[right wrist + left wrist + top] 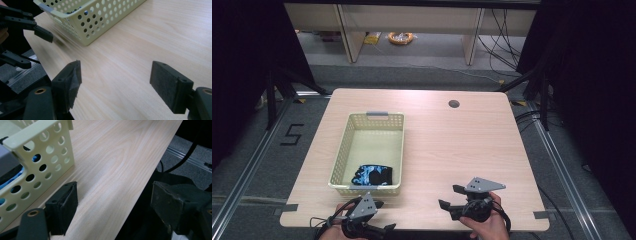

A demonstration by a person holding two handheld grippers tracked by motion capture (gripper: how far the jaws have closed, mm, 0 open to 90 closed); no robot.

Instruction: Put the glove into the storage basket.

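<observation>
A pale yellow perforated basket (341, 150) stands on the left half of the wooden table (462, 150). In its near end lies a black and blue glove (373, 175). My left gripper (384, 216) hovers at the table's front edge just below the basket, open and empty. My right gripper (450, 196) sits low over the front of the table to the right, its jaws pointing left, open with nothing between them. The left gripper view has the basket (37, 135) at its left, with blue glove (15, 175) behind the holes. In the right gripper view the basket (82, 27) lies ahead.
A round cable hole (454, 104) sits in the table's far right part. Bare wood spreads right of the basket. The floor beyond holds desk legs, cables and an orange coil (400, 37). The table's front edge (140, 195) runs between the left gripper's pads.
</observation>
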